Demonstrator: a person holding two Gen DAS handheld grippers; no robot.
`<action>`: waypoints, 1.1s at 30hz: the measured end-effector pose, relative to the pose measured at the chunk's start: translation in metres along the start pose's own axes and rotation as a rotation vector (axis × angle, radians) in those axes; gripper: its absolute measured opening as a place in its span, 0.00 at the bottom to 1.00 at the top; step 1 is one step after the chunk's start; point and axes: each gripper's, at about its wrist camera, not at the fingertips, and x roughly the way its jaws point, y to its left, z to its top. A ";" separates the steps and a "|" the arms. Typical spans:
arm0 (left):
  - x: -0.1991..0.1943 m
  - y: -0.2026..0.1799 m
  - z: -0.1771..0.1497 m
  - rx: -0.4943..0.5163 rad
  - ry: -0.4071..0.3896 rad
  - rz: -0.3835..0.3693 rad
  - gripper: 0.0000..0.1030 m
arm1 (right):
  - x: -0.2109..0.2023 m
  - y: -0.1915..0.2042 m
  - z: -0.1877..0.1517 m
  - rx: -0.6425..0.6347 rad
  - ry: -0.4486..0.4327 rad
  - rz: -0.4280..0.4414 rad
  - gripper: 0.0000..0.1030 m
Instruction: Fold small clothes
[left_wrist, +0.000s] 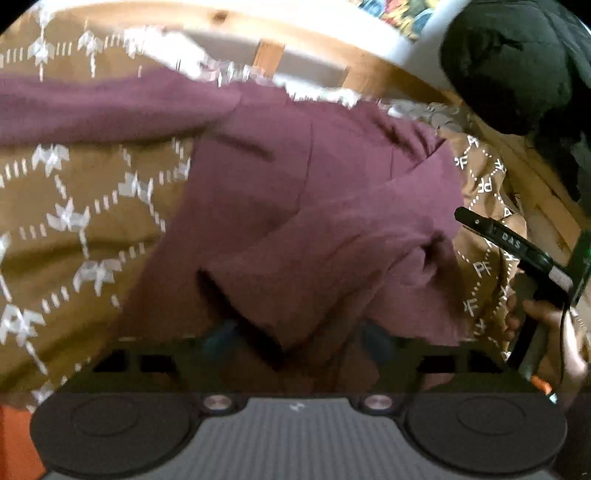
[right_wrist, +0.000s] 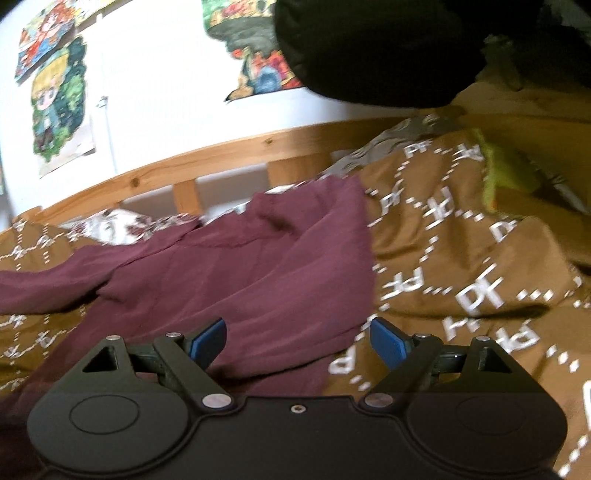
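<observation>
A maroon garment (left_wrist: 295, 206) lies rumpled on a brown patterned bedspread (left_wrist: 74, 221). In the left wrist view a fold of it drapes over my left gripper (left_wrist: 295, 339) and hides the blue fingers (left_wrist: 221, 332), so their state does not show. In the right wrist view the same garment (right_wrist: 229, 266) lies ahead, one sleeve stretching left. My right gripper (right_wrist: 297, 339) is open, its blue pads (right_wrist: 210, 338) wide apart just above the garment's near right edge, holding nothing. The right gripper also shows at the right of the left wrist view (left_wrist: 517, 251).
A wooden bed rail (right_wrist: 221, 155) runs behind the bedspread (right_wrist: 461, 258), with a white wall and posters (right_wrist: 59, 103) beyond. A black bulky item (right_wrist: 388, 48) sits at the upper right. A yellow-green cloth (right_wrist: 506, 173) lies at the right.
</observation>
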 end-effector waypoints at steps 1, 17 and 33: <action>-0.002 -0.003 0.002 0.023 -0.022 0.025 0.85 | 0.003 -0.004 0.002 0.006 -0.010 -0.009 0.82; 0.043 -0.014 0.001 0.090 0.076 0.288 0.76 | 0.031 -0.041 0.018 0.105 -0.056 -0.029 0.10; -0.014 0.046 0.027 -0.103 -0.130 0.418 0.96 | 0.027 -0.040 0.014 0.100 -0.037 -0.086 0.57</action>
